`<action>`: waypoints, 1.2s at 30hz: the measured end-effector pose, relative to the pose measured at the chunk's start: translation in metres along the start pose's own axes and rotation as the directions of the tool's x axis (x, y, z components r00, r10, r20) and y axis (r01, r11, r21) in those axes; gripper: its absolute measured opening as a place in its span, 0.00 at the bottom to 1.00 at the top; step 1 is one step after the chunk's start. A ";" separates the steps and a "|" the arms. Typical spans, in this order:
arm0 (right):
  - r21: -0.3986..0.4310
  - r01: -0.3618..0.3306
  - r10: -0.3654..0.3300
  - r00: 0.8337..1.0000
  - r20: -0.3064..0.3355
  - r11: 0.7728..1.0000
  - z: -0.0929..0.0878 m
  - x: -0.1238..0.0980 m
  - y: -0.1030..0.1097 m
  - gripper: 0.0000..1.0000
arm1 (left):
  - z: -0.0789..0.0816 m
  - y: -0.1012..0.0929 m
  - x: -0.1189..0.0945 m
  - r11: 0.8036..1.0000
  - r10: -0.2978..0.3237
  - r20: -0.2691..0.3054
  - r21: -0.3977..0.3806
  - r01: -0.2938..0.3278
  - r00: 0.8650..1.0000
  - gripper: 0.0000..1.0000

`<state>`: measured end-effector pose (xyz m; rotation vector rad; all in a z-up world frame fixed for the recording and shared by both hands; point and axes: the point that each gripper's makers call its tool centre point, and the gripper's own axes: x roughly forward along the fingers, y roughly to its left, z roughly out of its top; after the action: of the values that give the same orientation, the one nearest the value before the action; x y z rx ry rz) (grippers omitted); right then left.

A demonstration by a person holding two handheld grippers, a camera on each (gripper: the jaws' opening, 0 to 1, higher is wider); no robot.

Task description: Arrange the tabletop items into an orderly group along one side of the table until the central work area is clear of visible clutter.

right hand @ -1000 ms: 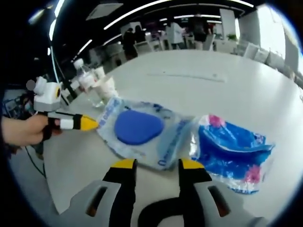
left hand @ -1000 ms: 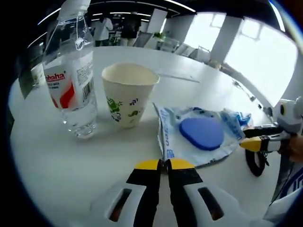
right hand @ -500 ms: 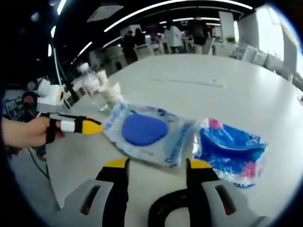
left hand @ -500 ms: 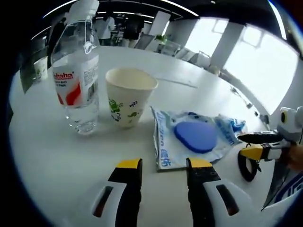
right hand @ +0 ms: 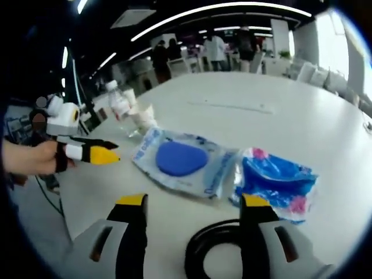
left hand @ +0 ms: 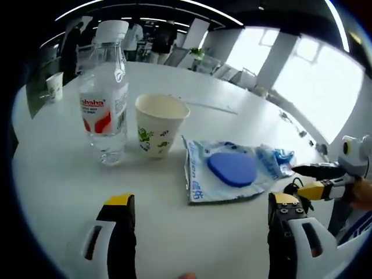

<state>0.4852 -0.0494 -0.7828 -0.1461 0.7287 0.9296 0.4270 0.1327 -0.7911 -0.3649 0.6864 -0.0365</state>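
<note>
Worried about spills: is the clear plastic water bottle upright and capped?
Upright and capped: the clear plastic water bottle stands on its base, white cap on top.

In the left gripper view, the water bottle (left hand: 106, 104) stands at upper left on the surface (left hand: 58, 174), with the paper cup (left hand: 158, 124) just to its right. Right of the cup, near the frame's centre, the flat packet (left hand: 229, 174) lies on the surface, and the crumpled wrapper (left hand: 278, 164) touches its right edge. A small cup (left hand: 55, 86) sits at the far left edge, well apart from the rest.

In the right gripper view, the flat packet (right hand: 183, 163) lies at centre, the crumpled wrapper (right hand: 273, 183) just right of it, and the bottle (right hand: 120, 104) and cup (right hand: 141, 118) stand behind at upper left. A coiled cable (right hand: 218, 256) lies at bottom centre.
</note>
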 end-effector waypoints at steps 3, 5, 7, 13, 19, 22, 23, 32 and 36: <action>0.001 0.005 -0.005 1.000 0.002 1.000 0.000 -0.003 -0.002 0.65 | 0.000 -0.001 -0.005 1.000 -0.006 0.000 0.007 0.006 1.000 0.94; 0.000 0.005 -0.005 1.000 0.002 1.000 0.000 -0.003 -0.002 0.65 | 0.000 0.000 -0.007 1.000 0.000 -0.001 0.010 0.000 1.000 0.94; 0.001 0.006 -0.006 1.000 0.003 1.000 0.001 -0.003 -0.003 0.65 | 0.000 0.002 -0.009 1.000 0.000 0.000 0.007 0.000 1.000 0.93; -0.002 0.007 -0.007 1.000 0.009 1.000 0.006 -0.002 -0.004 0.64 | -0.001 0.004 -0.012 1.000 -0.008 -0.007 -0.001 0.008 1.000 0.91; 0.001 -0.004 0.004 1.000 0.011 1.000 0.010 0.002 0.002 0.64 | -0.005 0.007 -0.016 1.000 -0.002 -0.011 0.004 0.002 1.000 0.90; -0.010 -0.014 0.014 1.000 0.020 1.000 0.015 0.005 0.006 0.63 | -0.006 0.011 -0.020 1.000 -0.003 -0.011 0.006 0.003 1.000 0.89; -0.010 -0.019 0.019 1.000 0.020 1.000 0.017 0.006 0.008 0.63 | -0.006 0.011 -0.022 1.000 -0.004 -0.011 0.005 0.004 1.000 0.88; -0.060 -0.059 0.061 0.998 0.024 0.996 0.034 0.017 0.025 0.63 | -0.019 0.030 -0.040 0.999 0.023 -0.007 -0.035 -0.023 1.000 0.86; -0.080 -0.079 0.082 0.996 0.023 0.994 0.041 0.023 0.033 0.63 | -0.024 0.037 -0.050 0.999 0.034 -0.003 -0.039 -0.034 0.999 0.85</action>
<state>0.4895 0.0038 -0.7599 -0.1747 0.6773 1.0362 0.3694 0.1676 -0.7904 -0.3902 0.6962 0.0089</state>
